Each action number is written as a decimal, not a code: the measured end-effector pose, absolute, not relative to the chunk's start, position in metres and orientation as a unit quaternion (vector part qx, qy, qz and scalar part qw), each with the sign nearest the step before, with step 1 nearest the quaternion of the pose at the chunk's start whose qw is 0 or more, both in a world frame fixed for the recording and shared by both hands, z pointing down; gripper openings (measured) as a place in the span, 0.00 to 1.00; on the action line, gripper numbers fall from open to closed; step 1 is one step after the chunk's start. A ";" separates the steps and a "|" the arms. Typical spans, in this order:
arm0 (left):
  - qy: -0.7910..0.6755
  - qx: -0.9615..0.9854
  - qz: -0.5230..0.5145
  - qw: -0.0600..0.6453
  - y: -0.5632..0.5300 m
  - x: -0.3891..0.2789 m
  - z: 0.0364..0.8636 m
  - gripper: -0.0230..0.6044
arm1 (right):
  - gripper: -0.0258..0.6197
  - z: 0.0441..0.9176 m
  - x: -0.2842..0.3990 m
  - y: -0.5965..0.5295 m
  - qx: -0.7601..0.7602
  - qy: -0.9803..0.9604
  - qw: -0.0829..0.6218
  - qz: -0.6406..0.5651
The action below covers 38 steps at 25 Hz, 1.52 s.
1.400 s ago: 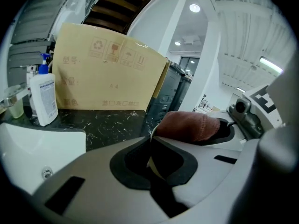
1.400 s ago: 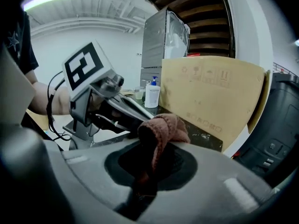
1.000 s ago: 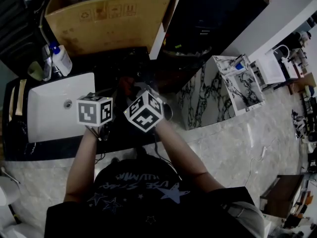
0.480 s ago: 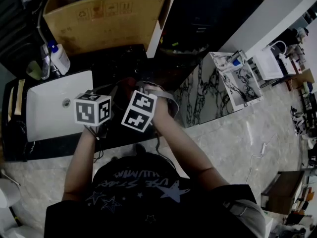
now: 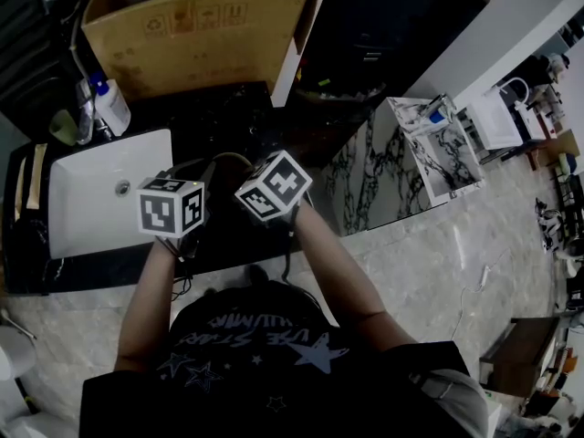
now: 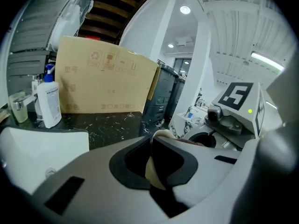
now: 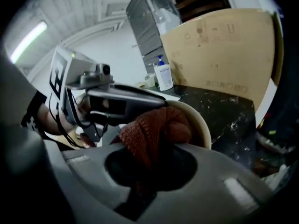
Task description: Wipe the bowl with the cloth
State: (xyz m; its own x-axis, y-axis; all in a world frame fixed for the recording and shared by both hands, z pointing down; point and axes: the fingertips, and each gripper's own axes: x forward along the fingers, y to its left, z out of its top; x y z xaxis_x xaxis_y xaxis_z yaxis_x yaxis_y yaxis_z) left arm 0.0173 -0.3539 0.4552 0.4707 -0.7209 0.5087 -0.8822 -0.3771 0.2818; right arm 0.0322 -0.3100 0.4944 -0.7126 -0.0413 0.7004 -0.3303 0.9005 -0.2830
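Left gripper [image 6: 152, 161]: jaws nearly together, clenched on the thin rim of the bowl [image 6: 160, 135], which runs edge-on up between the pads.

Right gripper [image 7: 148, 168]: jaws clamped on the cloth [image 7: 156, 129]. The cloth bunches up out of the jaw gap and presses against the bowl's inner wall, just under the rim.

Bowl: cream to pale beige, smooth, thin-walled, with a rounded lip. It is tilted on its side, mouth toward the right gripper. Only an arc of rim and part of the inside show, and no marks can be made out on that surface.

Cloth: rust-brown, coarse knit with visible ribbing, crumpled into a soft wad.

Position: the bowl is held between the two grippers in front of the person, over the black white-veined countertop [image 6: 114, 124]. I cannot tell whether it touches the counter. In the head view the marker cubes hide most of it.

Surroundings: a white rectangular sink basin [image 5: 87, 199] lies just left of the grippers. A white pump bottle [image 6: 48, 102] stands behind the basin. A large cardboard box [image 5: 196, 36], matte brown, stands at the back of the counter.
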 end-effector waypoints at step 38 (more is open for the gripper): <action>-0.516 0.799 -0.048 0.306 -0.381 -0.021 0.399 0.07 | 0.11 0.438 0.034 -0.315 0.126 -0.881 -0.035 0.456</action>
State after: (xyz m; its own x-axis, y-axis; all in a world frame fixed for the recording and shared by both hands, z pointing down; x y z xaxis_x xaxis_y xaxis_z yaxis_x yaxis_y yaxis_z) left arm -0.0206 -0.3811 0.3992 0.4630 -0.8534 0.2393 -0.7947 -0.2802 0.5385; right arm 0.0336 -0.3148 0.4382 -0.9658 -0.2538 0.0531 -0.1900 0.5532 -0.8111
